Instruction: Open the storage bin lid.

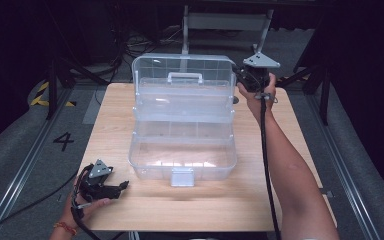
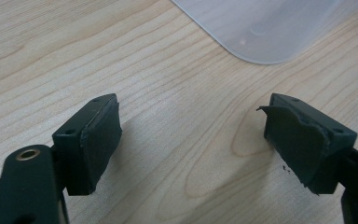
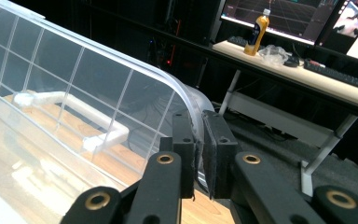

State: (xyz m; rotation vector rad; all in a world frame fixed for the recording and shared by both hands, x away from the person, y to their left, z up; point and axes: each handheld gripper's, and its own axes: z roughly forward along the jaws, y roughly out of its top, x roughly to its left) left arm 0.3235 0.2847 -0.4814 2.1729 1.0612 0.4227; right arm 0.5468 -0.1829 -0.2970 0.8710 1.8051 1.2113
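Clear plastic tiered storage box (image 1: 182,125) stands open mid-table in the high view, right gripper (image 1: 247,75) at its raised lid's (image 1: 182,67) far right corner. Left gripper (image 2: 193,135) view: jaws spread wide over bare wooden table (image 2: 74,56). Right gripper (image 3: 199,144) view: jaws clamp the lid's (image 3: 98,84) rim.

A light wooden table (image 1: 145,210) with visible grain sits at the centre of the high view, on a grey floor. A clear plastic storage box (image 1: 182,162) rests directly on it, occupying the middle and upper part of the tabletop, its lid raised at the back. At the lower left corner of the table, the left gripper (image 1: 115,190) lies on the wood, well apart from the box.
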